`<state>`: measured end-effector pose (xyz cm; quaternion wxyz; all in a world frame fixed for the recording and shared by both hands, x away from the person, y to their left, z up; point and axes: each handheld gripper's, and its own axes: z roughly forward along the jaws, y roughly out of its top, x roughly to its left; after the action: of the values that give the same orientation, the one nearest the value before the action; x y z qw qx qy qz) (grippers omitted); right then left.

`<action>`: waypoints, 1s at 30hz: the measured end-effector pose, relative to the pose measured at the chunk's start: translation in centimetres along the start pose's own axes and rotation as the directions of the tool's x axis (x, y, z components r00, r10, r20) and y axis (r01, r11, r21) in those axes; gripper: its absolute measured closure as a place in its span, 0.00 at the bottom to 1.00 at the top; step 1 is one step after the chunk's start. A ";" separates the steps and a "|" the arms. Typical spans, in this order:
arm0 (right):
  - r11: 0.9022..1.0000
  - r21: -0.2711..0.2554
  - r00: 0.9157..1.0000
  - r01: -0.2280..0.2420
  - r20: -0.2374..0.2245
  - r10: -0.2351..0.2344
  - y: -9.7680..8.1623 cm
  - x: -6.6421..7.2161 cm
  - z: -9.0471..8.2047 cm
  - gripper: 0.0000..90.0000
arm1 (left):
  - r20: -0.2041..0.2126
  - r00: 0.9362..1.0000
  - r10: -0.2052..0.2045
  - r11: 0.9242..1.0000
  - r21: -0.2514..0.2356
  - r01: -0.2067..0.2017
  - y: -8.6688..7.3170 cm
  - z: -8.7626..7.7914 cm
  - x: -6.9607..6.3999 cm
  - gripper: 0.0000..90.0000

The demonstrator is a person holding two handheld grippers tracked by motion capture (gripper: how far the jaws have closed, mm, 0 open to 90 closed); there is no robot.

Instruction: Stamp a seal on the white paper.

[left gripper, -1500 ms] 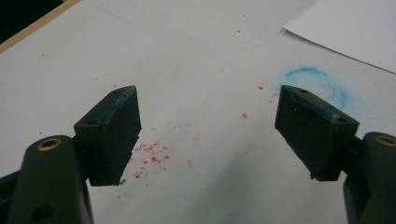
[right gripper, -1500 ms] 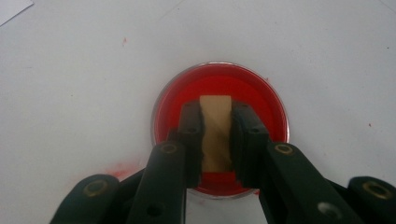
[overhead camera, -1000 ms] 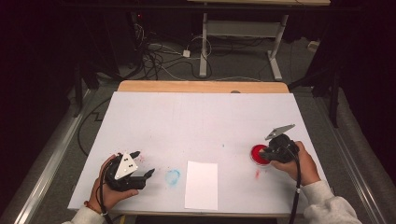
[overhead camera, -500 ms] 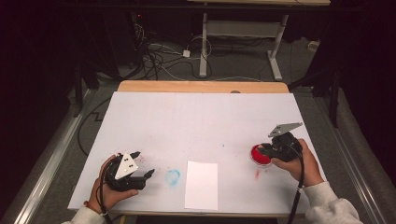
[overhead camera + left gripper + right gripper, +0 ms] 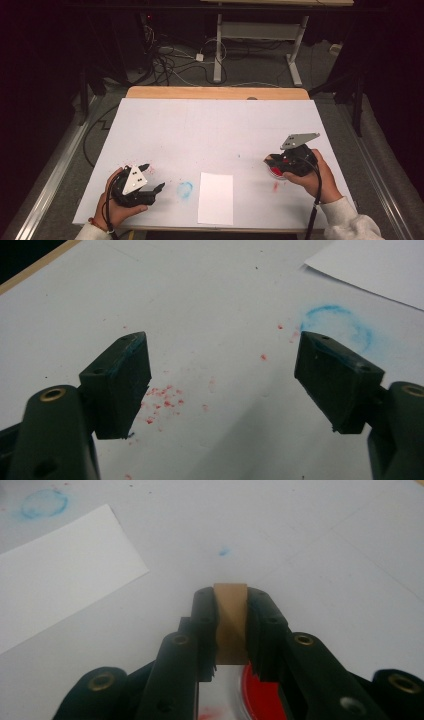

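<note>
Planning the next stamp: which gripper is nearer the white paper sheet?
Left gripper: it sits just left of the white paper sheet. The right gripper is farther, up and to the sheet's right.

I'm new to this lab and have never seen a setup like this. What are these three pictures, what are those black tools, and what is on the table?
There is no robot here. A person sits at a table covered in white and holds a two-jaw gripper in each hand. The high view comes from a fixed camera above, looking down. The other two come from small cameras riding on the grippers, looking along their black jaws.

The left gripper rests near the table's front edge with its jaws wide open and nothing between them. The right gripper is shut on a small tan block, perhaps a stamp, held just above a round red pad.

On the table lie a white sheet of paper, a faint blue ring mark beside it, and scattered red specks.
</note>
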<state>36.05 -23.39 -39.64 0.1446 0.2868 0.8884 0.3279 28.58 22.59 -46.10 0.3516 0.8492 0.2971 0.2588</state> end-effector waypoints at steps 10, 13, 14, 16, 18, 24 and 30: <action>0.995 -0.013 0.994 0.096 -0.060 -0.096 2.5 3.8 1.7 0.84 | 0.002 1.000 0.009 1.000 0.015 -0.009 0.1 0.3 0.0 0.24; 0.994 -0.009 0.990 0.112 -0.081 -0.113 3.0 4.5 2.2 0.84 | -0.001 1.000 0.004 1.000 0.014 -0.004 0.0 0.3 0.0 0.24; 0.992 -0.007 0.988 0.130 -0.086 -0.130 3.2 4.9 2.4 0.84 | -0.001 1.000 0.004 1.000 0.012 -0.004 0.0 0.3 0.0 0.24; 0.990 -0.005 0.984 0.143 -0.109 -0.142 3.6 5.5 2.9 0.84 | -0.001 1.000 0.004 1.000 0.016 -0.004 0.0 0.3 0.0 0.24; 0.987 0.001 0.978 0.159 -0.134 -0.158 4.0 6.3 3.5 0.84 | 0.002 1.000 0.009 1.000 0.020 -0.009 0.0 0.4 0.0 0.24; 0.973 0.022 0.960 0.229 -0.171 -0.222 4.7 8.5 4.9 0.84 | 0.002 1.000 0.006 1.000 0.023 -0.006 0.0 0.4 0.0 0.24; 0.963 0.048 0.943 0.266 -0.221 -0.250 5.0 10.2 6.3 0.84 | 0.003 1.000 0.008 1.000 0.028 -0.008 -0.1 0.5 0.0 0.24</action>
<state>32.87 -10.97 -41.65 0.0794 0.1366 0.9407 0.3003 28.83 22.40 -46.44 0.3392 0.8556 0.2966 0.2549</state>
